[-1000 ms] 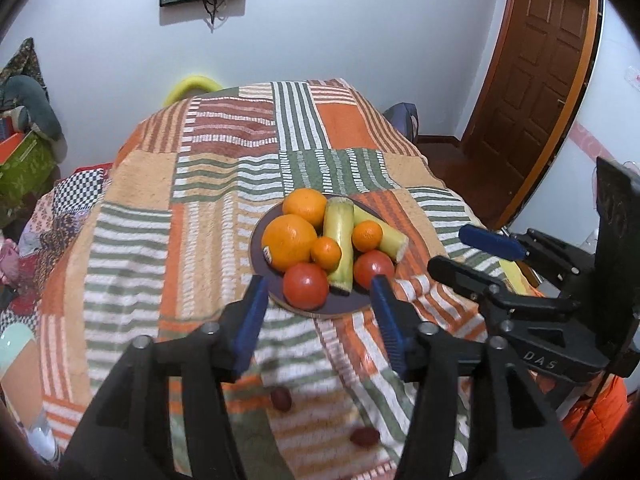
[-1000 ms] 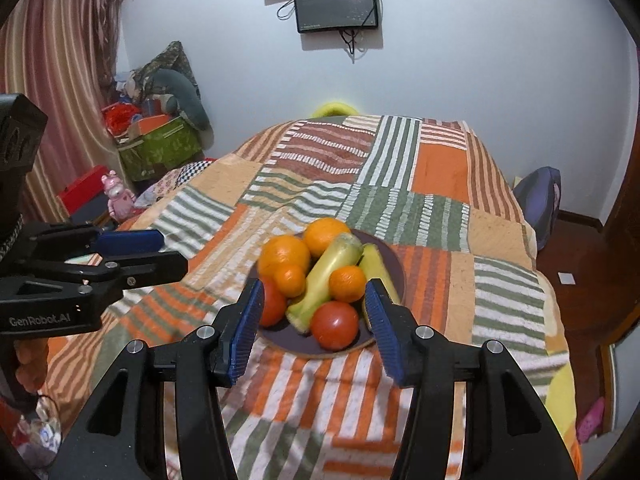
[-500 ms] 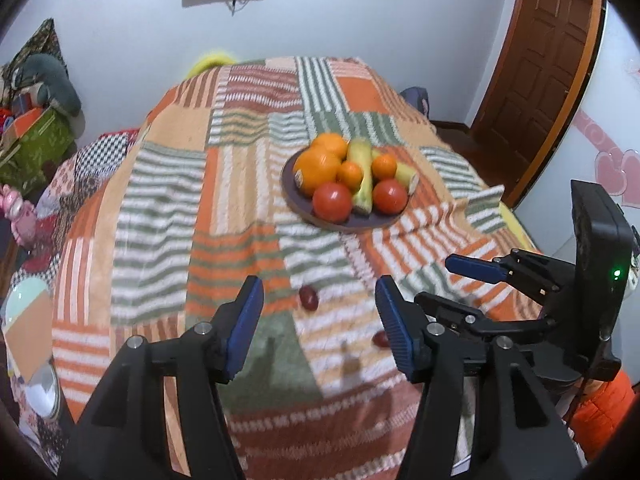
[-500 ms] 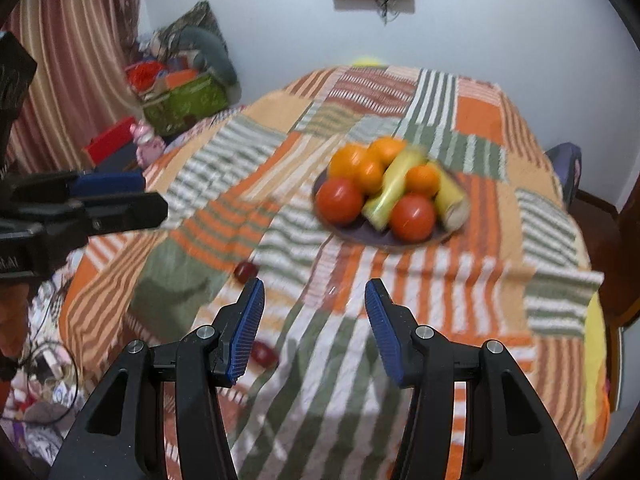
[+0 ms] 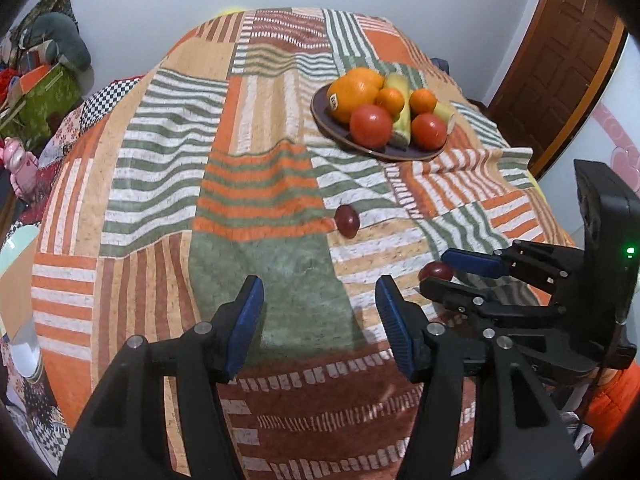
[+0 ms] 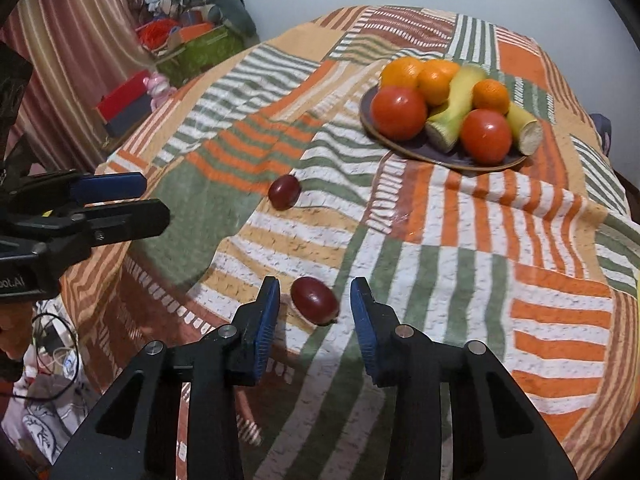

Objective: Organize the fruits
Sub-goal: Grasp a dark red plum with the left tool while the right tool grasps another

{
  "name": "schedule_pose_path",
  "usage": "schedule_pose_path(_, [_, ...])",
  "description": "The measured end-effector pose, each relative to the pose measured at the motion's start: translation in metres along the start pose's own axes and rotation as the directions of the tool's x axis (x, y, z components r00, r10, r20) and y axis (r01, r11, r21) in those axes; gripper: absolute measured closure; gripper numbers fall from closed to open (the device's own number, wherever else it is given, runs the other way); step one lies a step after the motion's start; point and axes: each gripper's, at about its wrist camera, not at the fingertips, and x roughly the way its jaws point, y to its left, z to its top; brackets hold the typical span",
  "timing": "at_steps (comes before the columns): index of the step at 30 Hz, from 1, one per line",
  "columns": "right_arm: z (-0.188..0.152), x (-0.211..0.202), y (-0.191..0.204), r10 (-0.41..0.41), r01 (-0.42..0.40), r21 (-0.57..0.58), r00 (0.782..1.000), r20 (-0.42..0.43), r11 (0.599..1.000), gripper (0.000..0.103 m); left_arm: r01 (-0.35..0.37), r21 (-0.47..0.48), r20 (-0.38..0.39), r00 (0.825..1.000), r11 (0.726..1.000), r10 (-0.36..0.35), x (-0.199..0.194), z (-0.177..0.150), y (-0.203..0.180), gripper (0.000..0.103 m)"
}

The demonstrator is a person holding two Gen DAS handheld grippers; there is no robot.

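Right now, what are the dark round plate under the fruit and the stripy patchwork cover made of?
The dark round plate looks like glazed ceramic: smooth purplish face, thin brown rim, though coated metal is possible. The stripy patchwork cover looks like woven cloth, matte and slightly fuzzy, since it wrinkles and drapes over the edge.

A striped patchwork blanket [image 6: 460,240] covers the bed; a brown door [image 5: 560,68] stands at two o'clock.
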Motion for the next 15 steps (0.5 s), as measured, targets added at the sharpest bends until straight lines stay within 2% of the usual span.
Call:
schedule_pose_path(4, [0.001,0.002,-0.001,-0.008,0.008,-0.008,1.000,0.001,1.000,0.081,-0.001,0.001,-0.004,1.000,1.000,0.001,0.008,0.000,0.000,0.045])
schedule_pose_path(7, [0.001,-0.002,-0.005,0.003,-0.003,0.001,1.000,0.012,1.000,0.081,0.012,-0.001,-0.014,1.000,1.000,-0.012,0.016,0.004,0.000,0.046])
schedule_pose_path(11, [0.003,-0.012,-0.015,0.009,-0.011,0.029,0.999,0.042,1.000,0.081,0.032,0.022,-0.033,0.999,0.999,-0.032,0.030,0.015,-0.007,0.060])
schedule_pose_path(15, [0.009,-0.024,-0.025,-0.007,0.004,0.047,0.997,0.079,0.999,0.081,0.045,0.036,-0.043,0.998,0.998,-0.043,0.043,0.026,-0.014,0.065])
